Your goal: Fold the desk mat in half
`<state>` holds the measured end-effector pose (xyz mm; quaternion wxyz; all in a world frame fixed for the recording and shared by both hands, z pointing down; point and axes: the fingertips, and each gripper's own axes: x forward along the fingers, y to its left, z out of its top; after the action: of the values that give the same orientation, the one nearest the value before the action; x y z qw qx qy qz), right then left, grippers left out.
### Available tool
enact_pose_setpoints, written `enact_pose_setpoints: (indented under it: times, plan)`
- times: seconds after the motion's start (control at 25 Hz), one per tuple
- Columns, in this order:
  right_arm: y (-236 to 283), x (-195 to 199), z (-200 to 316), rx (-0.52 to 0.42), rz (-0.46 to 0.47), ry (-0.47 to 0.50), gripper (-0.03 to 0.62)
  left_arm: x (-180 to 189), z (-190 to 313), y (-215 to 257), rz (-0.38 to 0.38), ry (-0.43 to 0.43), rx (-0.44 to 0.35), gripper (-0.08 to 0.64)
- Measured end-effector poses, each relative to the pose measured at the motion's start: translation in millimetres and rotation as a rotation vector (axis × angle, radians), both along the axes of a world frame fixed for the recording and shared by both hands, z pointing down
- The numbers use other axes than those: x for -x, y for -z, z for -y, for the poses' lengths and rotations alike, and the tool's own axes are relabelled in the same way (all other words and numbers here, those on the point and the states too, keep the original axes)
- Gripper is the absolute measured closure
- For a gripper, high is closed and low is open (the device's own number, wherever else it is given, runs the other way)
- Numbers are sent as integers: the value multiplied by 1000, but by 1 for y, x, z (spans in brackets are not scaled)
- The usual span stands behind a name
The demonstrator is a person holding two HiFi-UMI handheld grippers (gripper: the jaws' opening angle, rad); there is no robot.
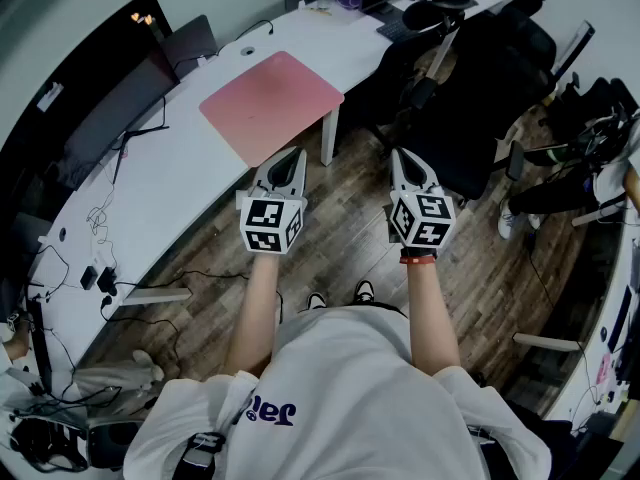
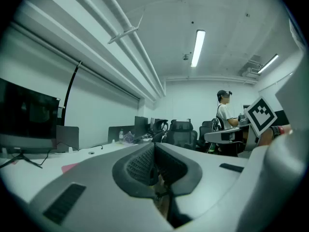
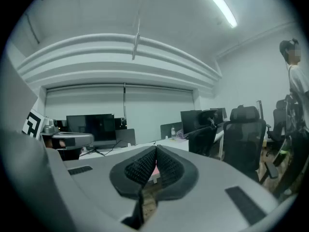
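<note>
Lying flat and unfolded on the long white desk: one desk mat, pale pink, plain and rectangular, its near side set along the desk's front edge. Held over the wooden floor just short of that edge, neither touching the mat: left gripper and right gripper, side by side, each with jaws pressed together on nothing. Given by the head view alone: the mat's whole outline, both forearms, a white shirt, and both marker cubes at once, left cube and right cube. Added by the left gripper view: ribbed pads meeting at the tips, only a thin pink sliver of the mat low at the left, a dark monitor, a person standing at a far desk. Added by the right gripper view: shut tips again, a scrap of pink just beyond them (the mat, most likely, though too little on show to be sure), a black office chair to the right. Counted: one mat, two grippers, two cubes, four jaws shut in two pairs.
</note>
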<state>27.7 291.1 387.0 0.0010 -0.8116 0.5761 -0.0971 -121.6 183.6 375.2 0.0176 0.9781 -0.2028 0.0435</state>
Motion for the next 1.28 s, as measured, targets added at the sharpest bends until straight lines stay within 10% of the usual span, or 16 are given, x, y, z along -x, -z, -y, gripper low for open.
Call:
enact_pose_setpoints:
  times: [0.76,1.28]
  plan:
    - [-25,38,14,14,89,6,578,32,5,-17,4,8,20,538]
    - [-43,24,160,41,106,271,578,10,100,-42,12,204,59,538]
